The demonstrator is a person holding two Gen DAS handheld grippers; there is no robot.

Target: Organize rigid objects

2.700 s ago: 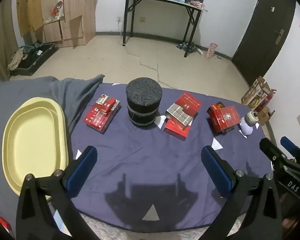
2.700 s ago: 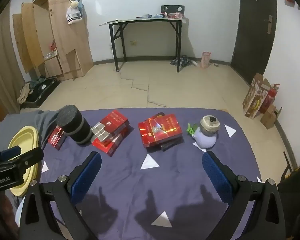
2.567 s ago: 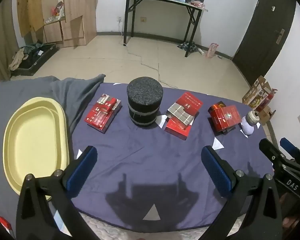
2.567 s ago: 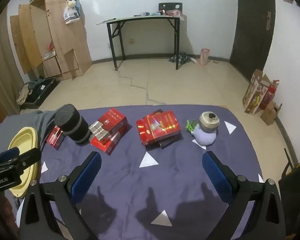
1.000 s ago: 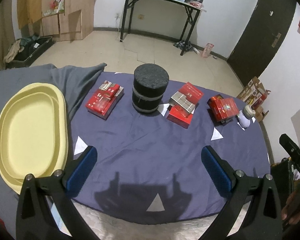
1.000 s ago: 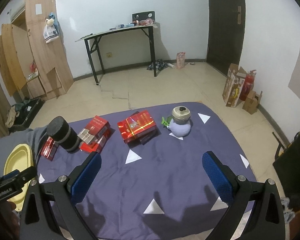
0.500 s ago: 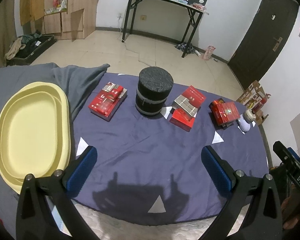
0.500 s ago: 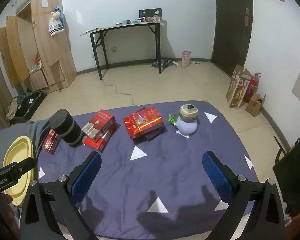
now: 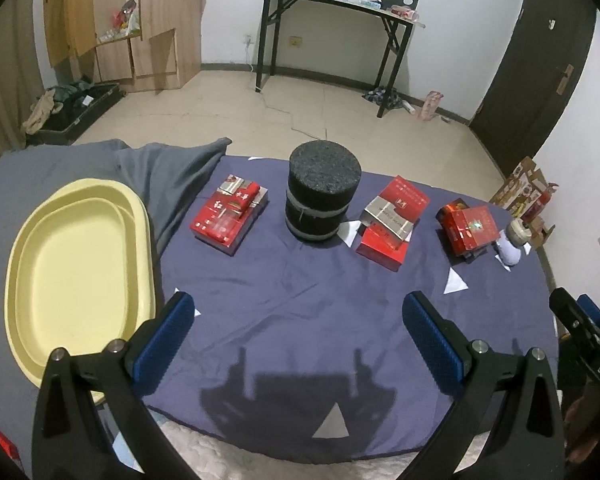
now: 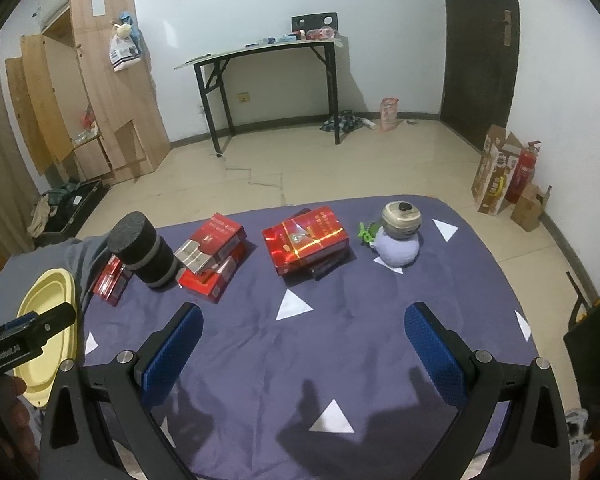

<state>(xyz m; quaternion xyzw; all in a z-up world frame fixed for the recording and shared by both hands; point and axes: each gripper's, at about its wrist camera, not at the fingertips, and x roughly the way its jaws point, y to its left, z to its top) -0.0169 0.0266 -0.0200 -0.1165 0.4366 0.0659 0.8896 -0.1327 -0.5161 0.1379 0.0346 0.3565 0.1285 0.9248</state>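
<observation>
Across the middle of the left wrist frame, on the purple cloth [image 9: 284, 320], sit a red box [image 9: 229, 214], a black foam cylinder [image 9: 320, 196], a stack of red boxes [image 9: 392, 220] and a glossy red box [image 9: 470, 228], with a small lavender jar [image 9: 510, 240] at the right edge. At the left edge lies a yellow tray [image 9: 72, 276] on grey fabric [image 9: 168, 168]. Both the left gripper [image 9: 300, 332] and the right gripper [image 10: 304, 340] hover at the bottom of their frames, fingers spread wide and holding nothing.

Home rm, wardrobe [image 10: 100, 80], folding table [image 10: 268, 52]
</observation>
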